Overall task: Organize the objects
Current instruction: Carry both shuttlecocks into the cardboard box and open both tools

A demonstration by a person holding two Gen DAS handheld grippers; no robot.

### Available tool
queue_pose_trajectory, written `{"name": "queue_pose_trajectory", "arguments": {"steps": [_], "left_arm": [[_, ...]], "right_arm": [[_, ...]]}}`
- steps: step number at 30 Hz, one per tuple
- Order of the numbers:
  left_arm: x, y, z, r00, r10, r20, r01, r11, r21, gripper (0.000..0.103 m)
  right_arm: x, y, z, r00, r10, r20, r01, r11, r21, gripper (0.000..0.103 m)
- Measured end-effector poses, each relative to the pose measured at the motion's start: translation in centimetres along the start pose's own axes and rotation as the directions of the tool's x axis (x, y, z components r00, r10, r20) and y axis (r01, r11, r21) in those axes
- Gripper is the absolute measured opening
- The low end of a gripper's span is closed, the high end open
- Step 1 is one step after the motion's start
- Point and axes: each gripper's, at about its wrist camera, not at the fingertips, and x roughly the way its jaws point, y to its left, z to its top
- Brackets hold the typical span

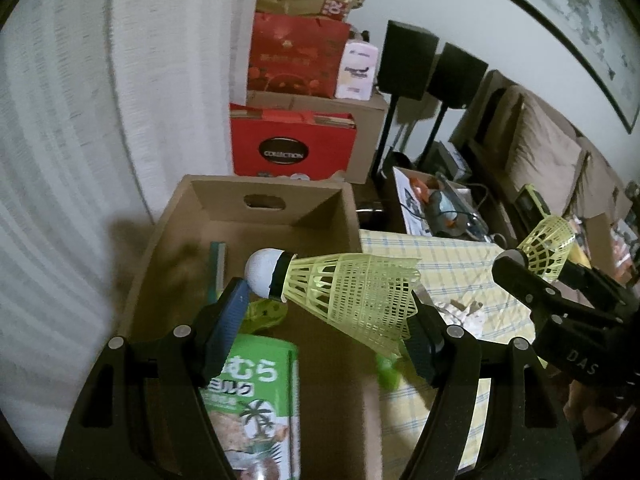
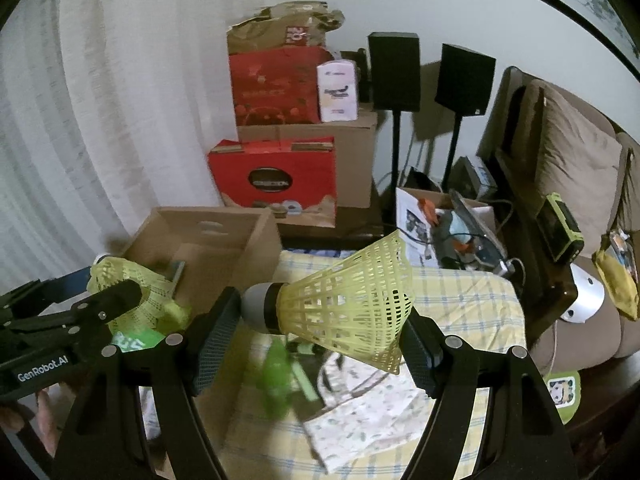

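My left gripper [image 1: 326, 316] is shut on a yellow plastic shuttlecock [image 1: 344, 288] with a white cork, held lengthwise between the fingers above the open cardboard box [image 1: 256, 192]. The box holds a green snack packet [image 1: 256, 400], a green-edged flat item [image 1: 218, 264] and a lime green thing [image 1: 266, 314]. My right gripper [image 2: 316, 328] is shut on a second yellow shuttlecock [image 2: 344, 300] above the checked cloth [image 2: 460, 304], to the right of the box [image 2: 208, 236]. Each gripper shows in the other's view: the right one [image 1: 532, 276], the left one [image 2: 116, 296].
A checked cloth covers the table [image 1: 452, 264], with a patterned paper [image 2: 368, 412] and blurred green items [image 2: 280, 376] on it. Behind stand stacked red bags and cardboard boxes [image 1: 296, 144], two black speakers on stands [image 1: 404, 60], a cluttered side table [image 1: 436, 204] and a sofa [image 2: 576, 168].
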Motion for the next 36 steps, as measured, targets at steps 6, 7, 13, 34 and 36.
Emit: {"name": "queue_pose_trajectory", "arguments": {"steps": [6,7,13,34,36], "left_arm": [[-0.6,2.2,-0.1,1.0,0.019,0.005,-0.019,1.0,-0.022,0.07],[-0.6,2.7,-0.2,1.0,0.024,0.004,-0.024,0.999,-0.026,0.07],[-0.4,4.6,-0.6,0.999,0.04,-0.004,-0.041,0.998,-0.048,0.07],[3.4,9.4,-0.6,0.995,0.067,-0.074,-0.074,0.992,-0.102,0.071],[4.0,9.6,-0.6,0.994,0.073,-0.083,-0.081,0.992,-0.101,0.072]], "right_arm": [[0.3,2.2,0.0,1.0,0.02,-0.004,-0.02,1.0,-0.019,0.077],[0.4,2.7,0.0,1.0,0.025,-0.005,-0.025,0.999,-0.022,0.077],[1.1,4.8,0.0,0.999,0.046,-0.016,-0.047,0.998,-0.04,0.077],[6.8,9.7,-0.9,0.991,0.1,-0.089,-0.107,0.992,-0.068,0.077],[7.5,10.0,-0.9,0.99,0.1,-0.098,-0.107,0.992,-0.073,0.078]]}}
